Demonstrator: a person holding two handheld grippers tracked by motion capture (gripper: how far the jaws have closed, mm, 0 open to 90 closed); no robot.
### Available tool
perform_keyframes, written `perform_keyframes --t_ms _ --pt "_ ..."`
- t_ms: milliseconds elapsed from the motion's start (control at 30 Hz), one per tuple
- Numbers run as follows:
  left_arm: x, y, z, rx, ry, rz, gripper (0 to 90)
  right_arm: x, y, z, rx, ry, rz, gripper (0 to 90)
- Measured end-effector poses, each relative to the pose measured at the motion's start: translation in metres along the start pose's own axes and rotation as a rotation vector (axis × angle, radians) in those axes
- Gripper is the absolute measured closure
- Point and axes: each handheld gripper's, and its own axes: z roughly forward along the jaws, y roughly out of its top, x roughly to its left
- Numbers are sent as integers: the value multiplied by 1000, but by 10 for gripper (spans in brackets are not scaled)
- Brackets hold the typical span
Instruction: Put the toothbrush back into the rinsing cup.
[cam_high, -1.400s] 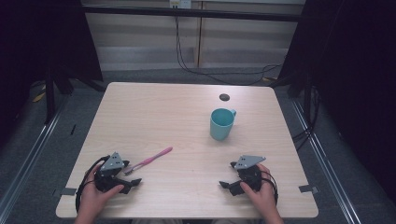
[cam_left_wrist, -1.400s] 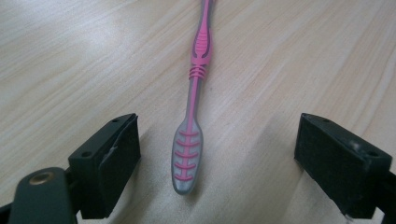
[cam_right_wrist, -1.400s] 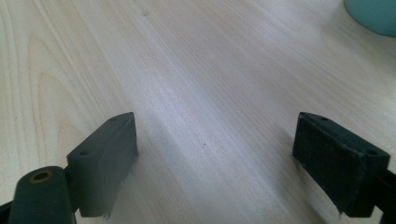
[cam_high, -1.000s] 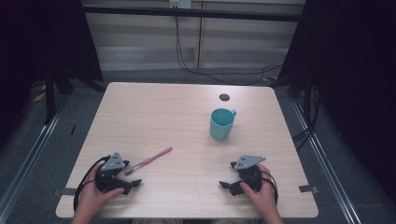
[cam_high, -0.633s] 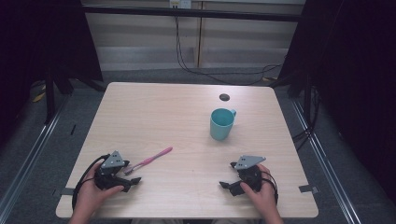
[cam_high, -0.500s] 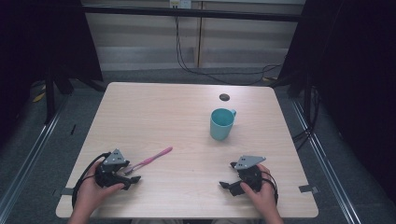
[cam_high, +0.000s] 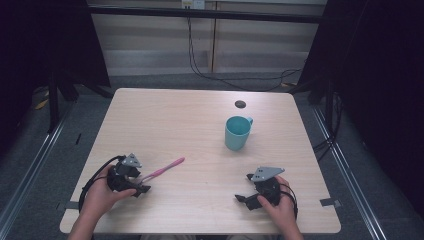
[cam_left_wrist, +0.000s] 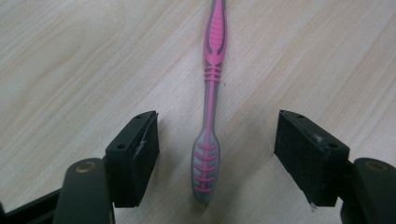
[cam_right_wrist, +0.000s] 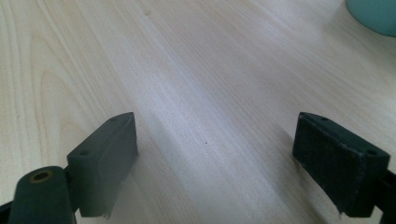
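The pink toothbrush (cam_left_wrist: 211, 112) lies flat on the wooden table (cam_high: 190, 115) near its front left corner, one end between the jaws of the left gripper (cam_left_wrist: 215, 156), which have just been closing but have not reached it. Further right stands a teal cup (cam_high: 237, 132). The right gripper (cam_right_wrist: 215, 158) rests spread over bare wood.
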Motion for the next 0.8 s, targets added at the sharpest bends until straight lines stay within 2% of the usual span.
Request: perform_keyframes --t_ms 167,300,500,800 --pt "2 10 1 41 2 7 328 0 0 0 0 0 0 133" --pt "4 15 2 60 1 -8 348 0 0 0 0 0 -1 134" --pt "6 23 3 108 -3 3 376 0 0 0 0 0 -1 134" --pt "6 33 6 147 -9 15 412 0 0 0 0 0 -1 133"
